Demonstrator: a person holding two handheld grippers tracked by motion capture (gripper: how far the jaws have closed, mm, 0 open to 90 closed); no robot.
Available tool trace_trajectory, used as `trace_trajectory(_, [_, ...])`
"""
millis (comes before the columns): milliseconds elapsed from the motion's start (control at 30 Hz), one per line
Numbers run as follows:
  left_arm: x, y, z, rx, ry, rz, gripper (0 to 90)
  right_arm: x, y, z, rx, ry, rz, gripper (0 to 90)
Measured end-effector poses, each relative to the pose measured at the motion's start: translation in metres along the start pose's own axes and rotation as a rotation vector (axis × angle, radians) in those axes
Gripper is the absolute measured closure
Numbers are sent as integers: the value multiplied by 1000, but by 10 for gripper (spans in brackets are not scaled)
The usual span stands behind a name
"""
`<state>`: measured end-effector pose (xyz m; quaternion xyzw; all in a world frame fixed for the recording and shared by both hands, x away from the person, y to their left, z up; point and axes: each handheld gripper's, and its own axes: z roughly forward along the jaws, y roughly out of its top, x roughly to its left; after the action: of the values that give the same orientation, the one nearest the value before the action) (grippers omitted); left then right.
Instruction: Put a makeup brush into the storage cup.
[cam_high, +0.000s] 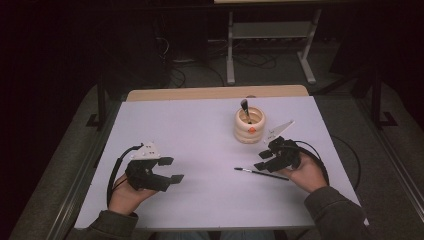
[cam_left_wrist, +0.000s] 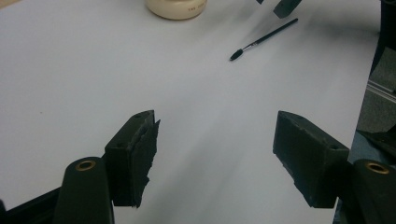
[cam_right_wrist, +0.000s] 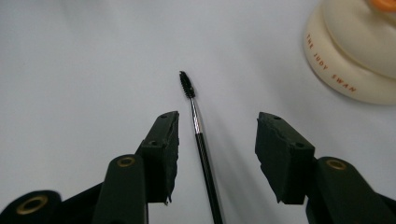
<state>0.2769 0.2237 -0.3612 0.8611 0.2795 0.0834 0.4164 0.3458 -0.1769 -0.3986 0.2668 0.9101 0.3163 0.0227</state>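
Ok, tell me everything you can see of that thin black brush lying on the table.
The brush is slim, with a glossy black handle, a short silvery ferrule and a small dark spiral bristle head, like a mascara wand. It lies flat on the white table, in front of the cream pot and apart from it. The right gripper has its pads on either side of the handle, not touching it; only the table does.

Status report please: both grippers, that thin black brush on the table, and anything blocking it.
Left gripper open, nothing between its jaws. Right gripper open, straddling the brush, pads not touching. Brush flat on table. Cream holder stands apart; nothing blocking.
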Motion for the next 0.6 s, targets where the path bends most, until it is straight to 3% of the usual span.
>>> trace_trajectory(300, [0, -1, 2, -2, -3, -16, 298, 2, -12, 7, 19, -4, -21, 541])
trace_trajectory(533, [0, -1, 2, 0, -5, -16, 297, 1, -11, 18, 58, -1, -67, 603])
trace_trajectory(567, [0, -1, 3, 1, -4, -16, 297, 3, -10, 19, 72, 4, -51, 614])
trace_trajectory(600, [1, -1, 3, 2, -4, -15, 296, 2, -10, 22, 73, 4, -72, 619])
